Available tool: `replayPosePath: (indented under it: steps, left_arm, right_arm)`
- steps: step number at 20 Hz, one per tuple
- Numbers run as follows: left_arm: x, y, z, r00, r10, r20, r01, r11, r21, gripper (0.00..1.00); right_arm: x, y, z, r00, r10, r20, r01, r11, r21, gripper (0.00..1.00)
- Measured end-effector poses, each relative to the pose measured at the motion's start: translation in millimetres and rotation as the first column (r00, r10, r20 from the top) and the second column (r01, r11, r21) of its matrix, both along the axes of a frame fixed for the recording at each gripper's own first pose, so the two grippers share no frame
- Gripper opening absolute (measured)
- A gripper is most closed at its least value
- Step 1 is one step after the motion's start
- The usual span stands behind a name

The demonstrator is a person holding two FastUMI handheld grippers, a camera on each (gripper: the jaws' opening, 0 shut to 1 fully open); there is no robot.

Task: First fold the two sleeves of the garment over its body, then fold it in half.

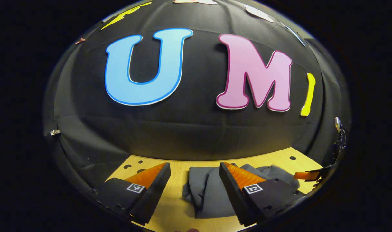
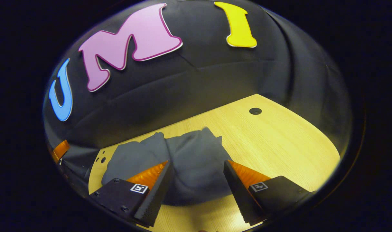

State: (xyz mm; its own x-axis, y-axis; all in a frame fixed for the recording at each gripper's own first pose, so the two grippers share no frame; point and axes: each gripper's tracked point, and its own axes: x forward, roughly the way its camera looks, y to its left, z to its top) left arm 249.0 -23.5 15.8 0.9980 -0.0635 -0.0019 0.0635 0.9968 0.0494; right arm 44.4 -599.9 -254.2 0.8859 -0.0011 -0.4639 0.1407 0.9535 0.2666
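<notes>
Left tongs [image 1: 194, 174] gape above the table [image 1: 173, 209], grey garment [image 1: 209, 193] bunched beneath.

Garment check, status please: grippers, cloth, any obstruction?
Left gripper open, right gripper open, neither holding. Grey garment bunched on the wooden table, ahead of both. Nothing seen in the way.

The left tongs [image 1: 194, 185] stand wide apart with nothing pinched between them — both fingers [image 1: 151, 190] reach forward, level with each other, angled slightly downward. The right tongs [image 2: 197, 190] are likewise spread wide, gripping nothing, their fingers [image 2: 155, 193] pointing forward and down. At the far right edge of the left gripper view, a tip of the right tongs shows — at the far left edge of the right gripper view, a bit of the left tongs.
</notes>
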Motion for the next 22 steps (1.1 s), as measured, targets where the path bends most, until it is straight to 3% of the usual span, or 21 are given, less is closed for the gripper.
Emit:
replayPosePath:
  steps: [6, 9, 13, 22]
  left_arm:
    - [-77, -23, 0, 0.999, -0.051, -0.002, 0.051, 0.998, 0.040, 0.96]
    - [-115, -33, -6, 0.998, -0.056, -0.015, 0.057, 0.995, 0.081, 0.96]
    - [-165, -40, -1, 1.000, -0.020, -0.017, 0.021, 0.997, 0.075, 0.96]
    - [-294, -34, 6, 0.994, 0.106, -0.020, -0.107, 0.994, -0.038, 0.96]
  right_arm:
    - [-70, -37, 34, 0.999, 0.042, -0.002, -0.042, 0.990, -0.137, 0.98]
    - [-103, -47, 54, 0.998, 0.059, -0.002, -0.058, 0.987, -0.152, 0.98]
    - [-137, -55, 92, 0.994, 0.091, 0.052, -0.081, 0.984, -0.162, 0.98]
    - [-239, -61, 165, 0.957, 0.162, 0.239, -0.136, 0.983, -0.119, 0.98]
